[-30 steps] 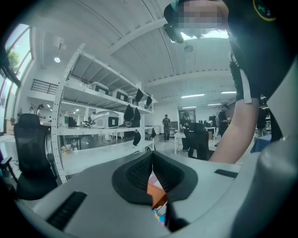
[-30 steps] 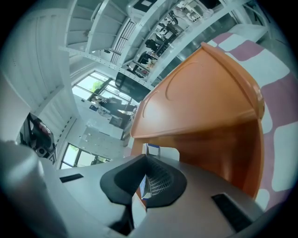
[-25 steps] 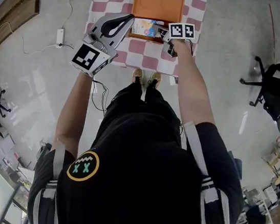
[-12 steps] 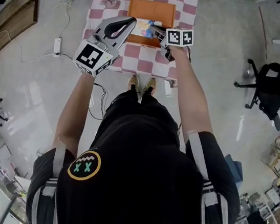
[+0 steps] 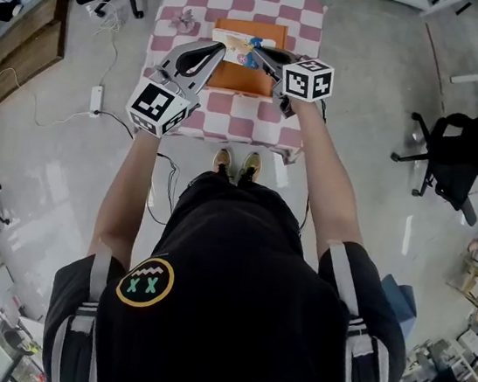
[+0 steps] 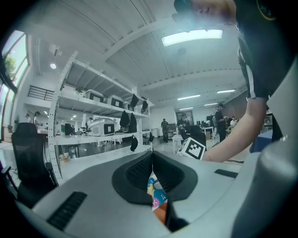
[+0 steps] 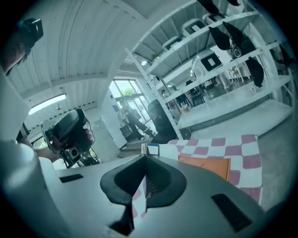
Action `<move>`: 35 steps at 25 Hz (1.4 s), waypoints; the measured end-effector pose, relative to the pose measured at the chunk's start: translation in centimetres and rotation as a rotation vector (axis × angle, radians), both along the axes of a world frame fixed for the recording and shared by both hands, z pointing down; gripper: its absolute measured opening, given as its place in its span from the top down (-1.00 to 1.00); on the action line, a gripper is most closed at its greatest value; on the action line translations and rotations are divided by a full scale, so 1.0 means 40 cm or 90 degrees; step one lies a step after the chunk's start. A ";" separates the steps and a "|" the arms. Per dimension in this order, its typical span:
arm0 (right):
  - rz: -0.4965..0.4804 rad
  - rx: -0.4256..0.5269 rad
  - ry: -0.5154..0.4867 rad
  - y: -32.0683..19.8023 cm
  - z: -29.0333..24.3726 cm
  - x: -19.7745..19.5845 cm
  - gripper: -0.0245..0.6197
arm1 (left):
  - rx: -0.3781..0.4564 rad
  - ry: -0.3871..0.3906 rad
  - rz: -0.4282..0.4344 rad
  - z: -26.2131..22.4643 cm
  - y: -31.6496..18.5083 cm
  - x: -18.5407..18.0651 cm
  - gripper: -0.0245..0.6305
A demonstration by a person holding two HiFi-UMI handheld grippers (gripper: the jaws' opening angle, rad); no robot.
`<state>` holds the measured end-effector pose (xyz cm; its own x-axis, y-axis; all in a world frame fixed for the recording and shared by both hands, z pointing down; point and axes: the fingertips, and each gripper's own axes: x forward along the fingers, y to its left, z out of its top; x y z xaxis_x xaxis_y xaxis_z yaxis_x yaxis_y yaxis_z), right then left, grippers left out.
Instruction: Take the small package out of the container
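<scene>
I have free room along the tabletop's (image 5: 231, 125) near edge and right edge. The orange container (image 5: 237, 79) blocks the middle, and a small object (image 5: 186, 19) sits near the far-left corner.

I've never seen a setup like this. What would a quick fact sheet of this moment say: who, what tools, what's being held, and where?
Who: a person standing at a small table with a pink-and-white checked cloth
Left hand-held gripper: jaws closed on the small package
Right hand-held gripper: jaws closed on the same package's other end
Container: orange, on the table
Package position: between both grippers, apparently lifted over the container
</scene>
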<state>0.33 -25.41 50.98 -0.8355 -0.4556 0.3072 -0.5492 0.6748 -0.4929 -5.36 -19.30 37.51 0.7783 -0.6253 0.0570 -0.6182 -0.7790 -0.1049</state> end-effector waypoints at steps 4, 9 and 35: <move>-0.002 0.059 0.004 0.008 -0.086 0.005 0.86 | 0.009 -0.003 0.001 -0.016 0.001 0.002 0.86; 0.002 0.120 0.005 0.030 -0.181 0.010 0.86 | 0.017 -0.002 0.002 -0.034 0.004 0.002 0.86; 0.019 0.430 0.072 0.169 -0.440 0.049 0.86 | 0.052 -0.013 0.014 -0.089 0.018 -0.001 0.86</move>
